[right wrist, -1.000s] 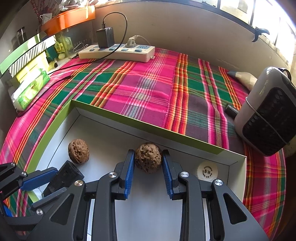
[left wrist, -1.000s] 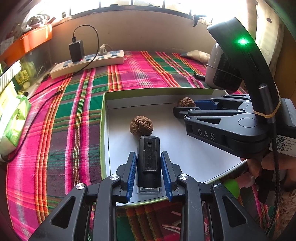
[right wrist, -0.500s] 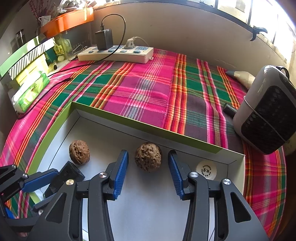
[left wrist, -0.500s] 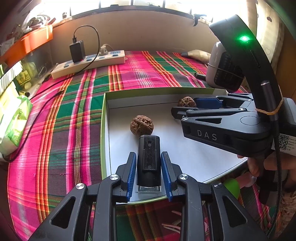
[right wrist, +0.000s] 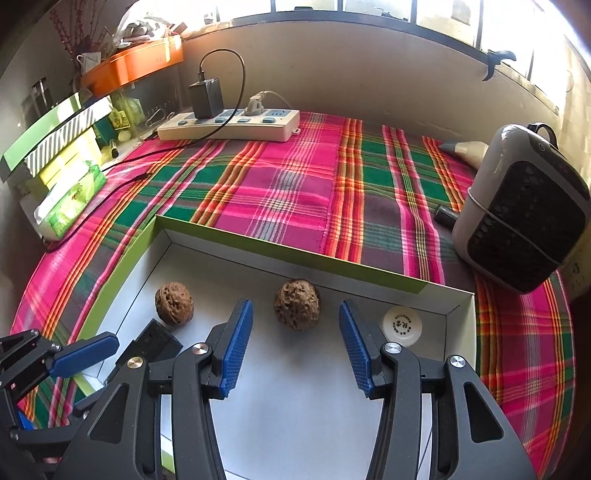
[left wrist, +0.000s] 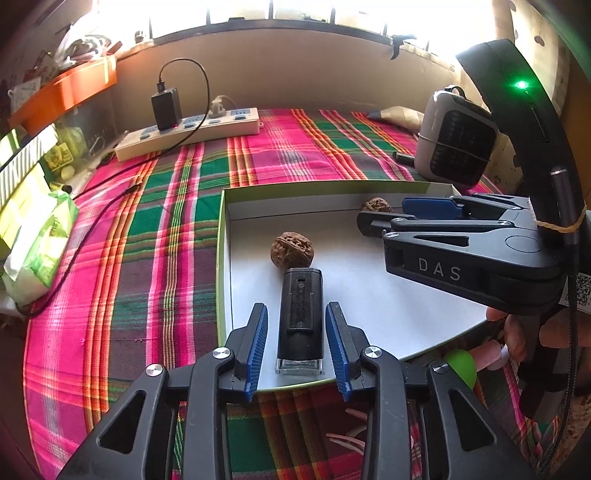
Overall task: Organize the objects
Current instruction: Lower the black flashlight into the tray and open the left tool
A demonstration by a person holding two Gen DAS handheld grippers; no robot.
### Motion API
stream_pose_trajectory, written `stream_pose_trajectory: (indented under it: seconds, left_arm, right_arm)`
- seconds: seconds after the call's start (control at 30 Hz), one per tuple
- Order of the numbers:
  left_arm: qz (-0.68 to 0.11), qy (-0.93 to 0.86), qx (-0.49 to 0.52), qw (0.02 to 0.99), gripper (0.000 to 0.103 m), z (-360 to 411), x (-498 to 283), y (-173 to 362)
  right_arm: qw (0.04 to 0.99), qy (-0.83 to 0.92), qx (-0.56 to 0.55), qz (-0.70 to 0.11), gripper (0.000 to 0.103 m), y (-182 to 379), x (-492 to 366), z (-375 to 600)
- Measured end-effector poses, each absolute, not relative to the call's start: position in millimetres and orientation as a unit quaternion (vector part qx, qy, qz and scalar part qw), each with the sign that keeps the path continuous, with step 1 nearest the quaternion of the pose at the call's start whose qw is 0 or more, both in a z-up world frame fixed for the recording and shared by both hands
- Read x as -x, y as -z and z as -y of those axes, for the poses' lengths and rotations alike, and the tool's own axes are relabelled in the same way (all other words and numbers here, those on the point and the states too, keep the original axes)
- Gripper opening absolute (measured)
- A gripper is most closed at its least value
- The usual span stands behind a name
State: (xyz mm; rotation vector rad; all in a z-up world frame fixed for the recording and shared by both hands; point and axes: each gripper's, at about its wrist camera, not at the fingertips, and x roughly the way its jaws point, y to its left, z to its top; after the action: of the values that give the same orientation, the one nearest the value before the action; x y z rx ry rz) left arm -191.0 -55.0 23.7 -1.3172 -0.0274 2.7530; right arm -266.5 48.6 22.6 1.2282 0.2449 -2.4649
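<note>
Walnuts (right wrist: 296, 303) (right wrist: 174, 302), black device (left wrist: 301, 314), white cap (right wrist: 402, 325) all lie in tray (right wrist: 288, 253). Left gripper (left wrist: 297, 347) jaws opening, clear of device; right gripper (right wrist: 295, 345) wide, walnut unpressed between. Placement seems done; withdrawal left.

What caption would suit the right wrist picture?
Open right hand-held gripper behind a walnut lying in a white tray on plaid cloth.

Bright daylight pours through a barred window (right wrist: 388, 7) above a beige wall (right wrist: 369, 74). A pink and green plaid cloth (right wrist: 295, 192) covers the table. An orange shelf (right wrist: 133, 66) hangs at the left.
</note>
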Motion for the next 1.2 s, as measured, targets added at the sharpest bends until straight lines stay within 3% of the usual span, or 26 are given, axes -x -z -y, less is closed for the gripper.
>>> stream_pose_trajectory:
  seconds: [1.2]
  left_arm:
    - [0.03, -0.914, 0.403, 0.04, 0.031, 65.5, 133.6, -43.2]
  right_arm:
    - [0.174, 0.907, -0.382, -0.035, 0.05, -50.0, 171.2, -94.8]
